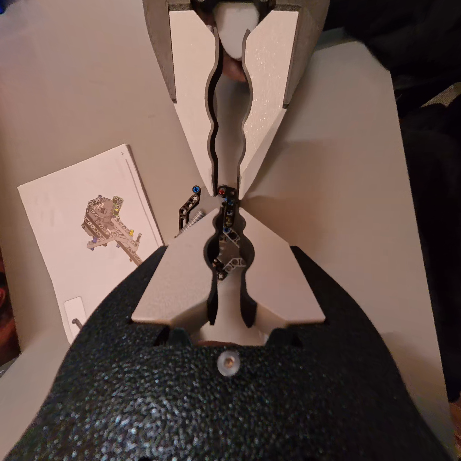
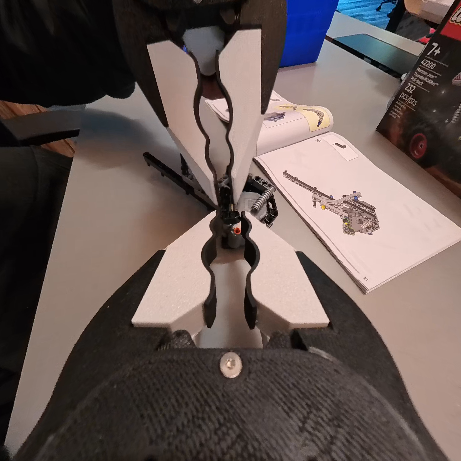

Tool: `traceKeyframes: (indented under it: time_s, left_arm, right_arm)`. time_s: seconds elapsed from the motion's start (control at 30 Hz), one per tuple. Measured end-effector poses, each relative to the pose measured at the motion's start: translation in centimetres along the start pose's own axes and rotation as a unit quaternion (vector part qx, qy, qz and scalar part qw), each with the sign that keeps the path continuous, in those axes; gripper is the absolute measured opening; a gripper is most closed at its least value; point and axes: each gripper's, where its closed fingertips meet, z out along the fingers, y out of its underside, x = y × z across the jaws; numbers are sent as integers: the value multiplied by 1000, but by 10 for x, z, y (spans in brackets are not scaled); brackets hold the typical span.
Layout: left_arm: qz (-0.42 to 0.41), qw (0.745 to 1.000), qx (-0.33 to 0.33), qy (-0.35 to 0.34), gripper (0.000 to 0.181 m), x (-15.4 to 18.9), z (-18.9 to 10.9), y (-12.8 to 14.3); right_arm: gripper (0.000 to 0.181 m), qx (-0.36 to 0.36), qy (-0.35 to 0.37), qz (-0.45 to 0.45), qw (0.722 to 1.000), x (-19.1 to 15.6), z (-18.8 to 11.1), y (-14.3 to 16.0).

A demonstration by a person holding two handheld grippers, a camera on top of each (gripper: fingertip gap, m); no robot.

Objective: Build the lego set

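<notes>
A partly built lego assembly of black and grey beams sits low over the grey table (image 2: 112, 237). In the right wrist view I see its long black beam (image 2: 172, 174), a grey spring (image 2: 262, 199) and a grey block with a red pin (image 2: 235, 230). In the left wrist view its black beam with blue pins (image 1: 230, 214) runs between my fingers. My left gripper (image 1: 228, 207) is shut on a black part of it. My right gripper (image 2: 230, 217) faces it tip to tip and is shut on the end with the red pin. The right gripper shows in the left wrist view (image 1: 226, 193), the left gripper in the right wrist view (image 2: 224, 199).
An open instruction booklet (image 2: 361, 212) lies beside the assembly; it also shows in the left wrist view (image 1: 87, 224). A lego box (image 2: 424, 87) stands at the far right, and a blue bin (image 2: 306, 32) behind. A person in dark clothing (image 1: 424, 124) is at the table edge.
</notes>
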Motion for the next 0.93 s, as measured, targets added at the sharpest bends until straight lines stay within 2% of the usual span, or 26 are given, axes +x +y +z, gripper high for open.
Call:
traceKeyframes:
  time_s: [0.03,0.2,0.33,0.5,0.93]
  left_arm:
    - [2,1000,-6,0,7,0,2,1]
    - [5,1000,-15,2,5,-1,5,2]
    - [-8,1000,-8,20,5,-2,4,3]
    - [-7,999,-12,37,5,-3,4,5]
    - [23,994,-65,90,5,-1,3,6]
  right_arm:
    - [13,0,-1,2,1000,0,0,0]
    - [14,0,2,-1,1000,1,0,0]
    - [27,-9,-3,-19,1000,-3,-1,4]
    - [28,16,2,-4,1000,1,-7,-2]
    - [23,6,20,-8,1000,7,-3,0]
